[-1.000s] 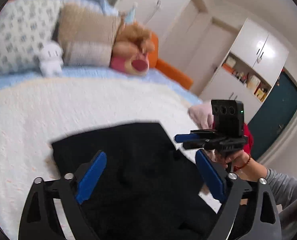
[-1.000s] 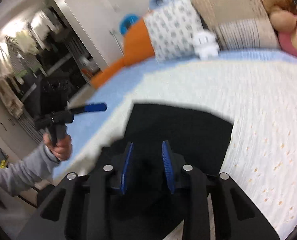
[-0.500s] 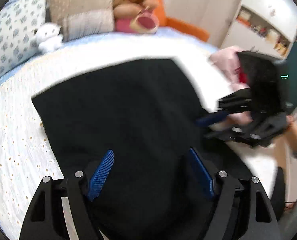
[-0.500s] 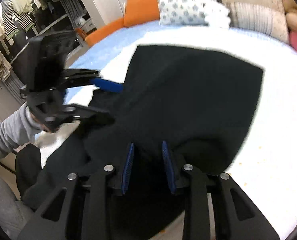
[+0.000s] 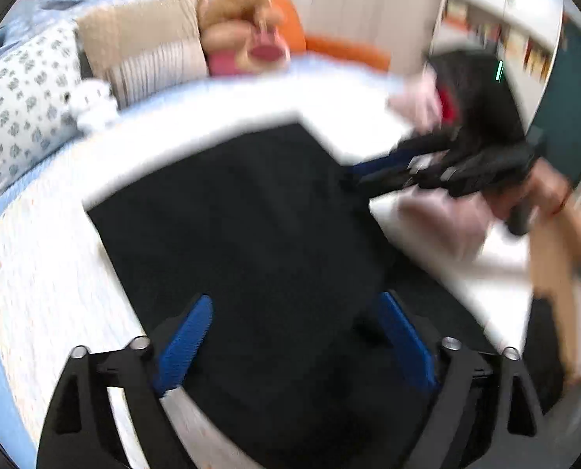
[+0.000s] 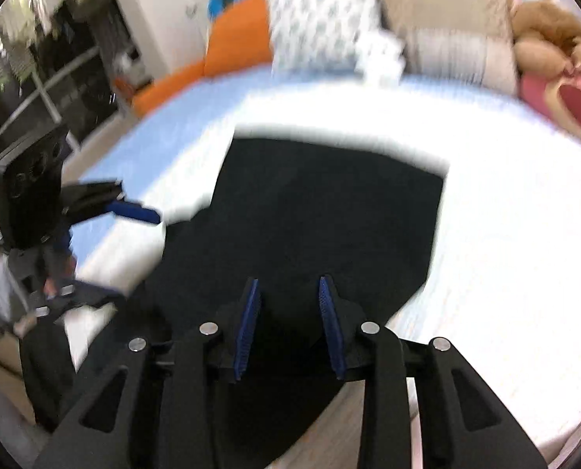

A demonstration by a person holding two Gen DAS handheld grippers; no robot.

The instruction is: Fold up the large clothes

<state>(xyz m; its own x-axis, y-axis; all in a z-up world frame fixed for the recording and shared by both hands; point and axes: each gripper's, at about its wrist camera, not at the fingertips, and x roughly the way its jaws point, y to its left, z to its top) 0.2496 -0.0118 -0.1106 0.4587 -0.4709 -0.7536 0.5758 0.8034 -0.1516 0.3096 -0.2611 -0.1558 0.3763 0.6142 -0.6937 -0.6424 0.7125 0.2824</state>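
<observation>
A large black garment (image 5: pixel 243 226) lies spread on the white bedspread (image 5: pixel 48 273), its near part hanging over the bed's edge. My left gripper (image 5: pixel 294 301) hovers over the garment's near part. Its jaws are opening wide, with cloth under them and nothing pinched. From the right wrist view it shows at the left (image 6: pixel 134 258), its fingers far apart. My right gripper (image 6: pixel 288 281) is at the garment's right edge, its pads partly closed with black cloth bunched between them. In the left wrist view the right gripper (image 5: pixel 349 176) meets that edge, held by a hand.
Pillows (image 5: pixel 24 109), a small white plush (image 5: pixel 93 101) and a brown and pink plush toy (image 5: pixel 247 35) line the head of the bed. A pink garment (image 5: pixel 447 226) lies at the right beside the black one. Wardrobe shelves and a dark door stand beyond.
My left gripper came forward over the black garment, and its jaws narrowed a little, then spread wider. The right gripper shifted along the garment's right edge with the same narrow gap.
</observation>
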